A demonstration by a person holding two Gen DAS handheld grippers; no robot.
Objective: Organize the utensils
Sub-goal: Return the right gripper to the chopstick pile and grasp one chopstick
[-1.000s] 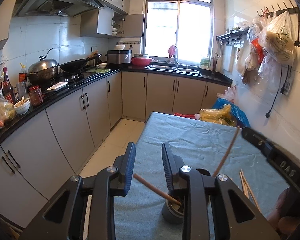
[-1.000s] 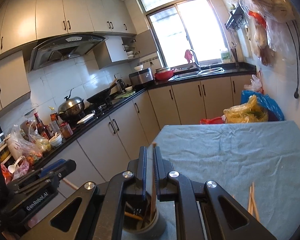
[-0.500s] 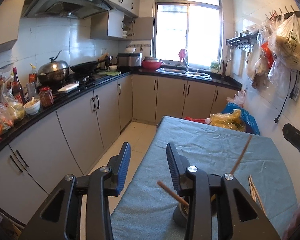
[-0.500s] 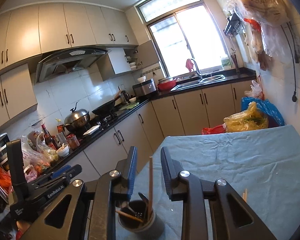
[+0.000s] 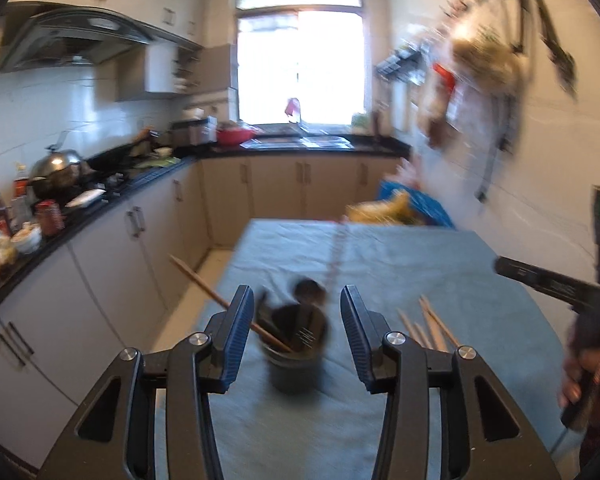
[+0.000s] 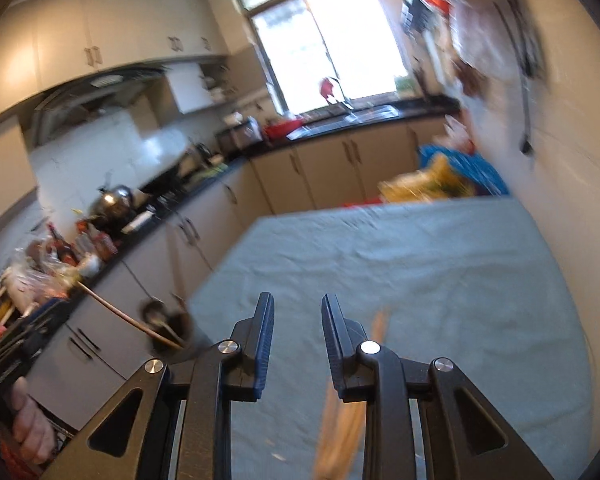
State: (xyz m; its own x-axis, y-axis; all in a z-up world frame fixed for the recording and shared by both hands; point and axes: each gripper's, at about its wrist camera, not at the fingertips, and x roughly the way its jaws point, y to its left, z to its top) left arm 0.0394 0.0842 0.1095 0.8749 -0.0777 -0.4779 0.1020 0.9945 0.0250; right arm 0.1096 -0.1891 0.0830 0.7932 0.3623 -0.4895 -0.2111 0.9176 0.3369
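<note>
In the left wrist view, the left claw (image 5: 296,320) gapes wide and empty at bottom centre, the dark utensil cup (image 5: 294,354) standing between its fingers on the table (image 5: 380,264), with loose chopsticks (image 5: 428,326) lying just right of it. In the right wrist view, the cup (image 6: 172,334) sits at lower left, the right claw (image 6: 296,334) hangs partly open and empty at bottom centre, and blurred chopsticks (image 6: 340,420) lie below its right finger.

Window (image 5: 298,66): bright daylight, far wall
Cabinets (image 5: 112,248): beige, under black counter (image 5: 324,148)
Walls (image 5: 40,112): white tile

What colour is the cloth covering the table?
The cloth is grey-blue, clearest in the right wrist view.
</note>
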